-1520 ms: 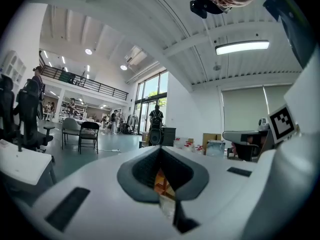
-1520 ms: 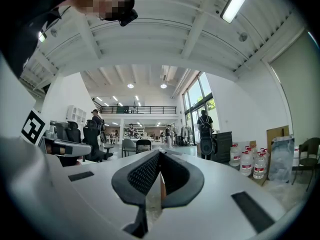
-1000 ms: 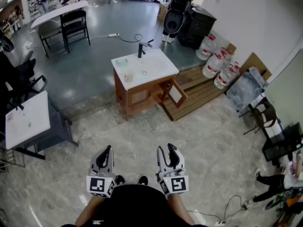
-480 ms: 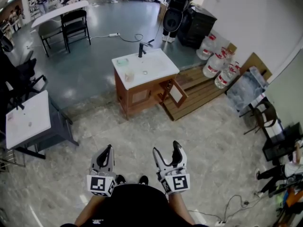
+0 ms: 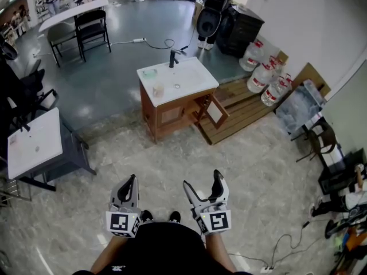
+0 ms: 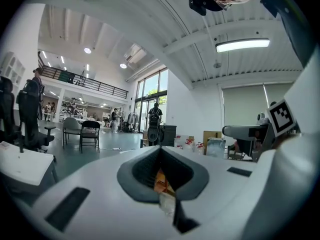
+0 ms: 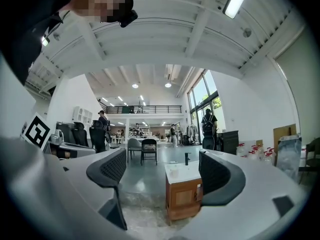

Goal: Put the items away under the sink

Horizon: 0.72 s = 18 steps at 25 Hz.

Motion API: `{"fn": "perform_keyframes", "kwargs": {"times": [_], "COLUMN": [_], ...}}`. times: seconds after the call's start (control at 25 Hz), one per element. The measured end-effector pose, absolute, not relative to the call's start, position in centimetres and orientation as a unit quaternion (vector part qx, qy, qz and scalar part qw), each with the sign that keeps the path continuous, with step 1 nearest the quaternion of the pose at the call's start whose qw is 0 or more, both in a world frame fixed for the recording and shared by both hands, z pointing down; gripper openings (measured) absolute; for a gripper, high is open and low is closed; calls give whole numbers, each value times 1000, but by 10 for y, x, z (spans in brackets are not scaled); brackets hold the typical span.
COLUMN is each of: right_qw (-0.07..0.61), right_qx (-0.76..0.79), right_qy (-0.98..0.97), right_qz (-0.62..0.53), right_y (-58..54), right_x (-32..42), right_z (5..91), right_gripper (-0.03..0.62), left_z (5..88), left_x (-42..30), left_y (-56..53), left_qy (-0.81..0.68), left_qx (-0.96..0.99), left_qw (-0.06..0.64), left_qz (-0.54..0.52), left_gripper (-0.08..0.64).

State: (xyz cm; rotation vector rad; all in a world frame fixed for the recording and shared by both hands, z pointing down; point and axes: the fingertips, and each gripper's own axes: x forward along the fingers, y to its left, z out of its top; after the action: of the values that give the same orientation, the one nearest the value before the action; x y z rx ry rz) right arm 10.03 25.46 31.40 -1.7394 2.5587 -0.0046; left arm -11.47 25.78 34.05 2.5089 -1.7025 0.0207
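The wooden sink cabinet (image 5: 172, 110) stands far ahead on the floor, with a white top, a black faucet (image 5: 173, 58), a small cup (image 5: 158, 89) and a green item (image 5: 149, 72). Its right door (image 5: 215, 112) hangs open. Both grippers are held low and close in front of me, far from the cabinet. My left gripper (image 5: 131, 183) is shut with nothing in it; in its own view the jaws (image 6: 162, 176) leave only a thin slit. My right gripper (image 5: 203, 181) has just been opening and stands open and empty, framing the cabinet (image 7: 183, 191) in its view (image 7: 162, 169).
A wooden pallet (image 5: 241, 110) and several water jugs (image 5: 264, 73) lie right of the cabinet. A white-topped table (image 5: 34, 142) stands at the left, and folding chairs (image 5: 92, 30) at the back. A black chair (image 5: 324, 139) and floor cables (image 5: 287, 245) are at the right.
My right gripper's jaws have spread from nearly closed to wide open. The left gripper has kept still and shut.
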Motion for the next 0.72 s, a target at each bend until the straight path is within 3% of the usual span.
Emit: {"fn": "perform_keyframes", "kwargs": {"times": [0.72], "right_qw": [24], "right_qx": [-582], "right_qy": [813], "right_qz": [-6], "right_y": [260], "right_x": [42], "right_z": [311], "right_gripper": [449], "left_z": [341], "left_x": [-185], "left_y": [258], "left_qy": [-555], "left_qx": [830], "left_qw": [57], "left_qz": [0], "left_gripper": [5]}}
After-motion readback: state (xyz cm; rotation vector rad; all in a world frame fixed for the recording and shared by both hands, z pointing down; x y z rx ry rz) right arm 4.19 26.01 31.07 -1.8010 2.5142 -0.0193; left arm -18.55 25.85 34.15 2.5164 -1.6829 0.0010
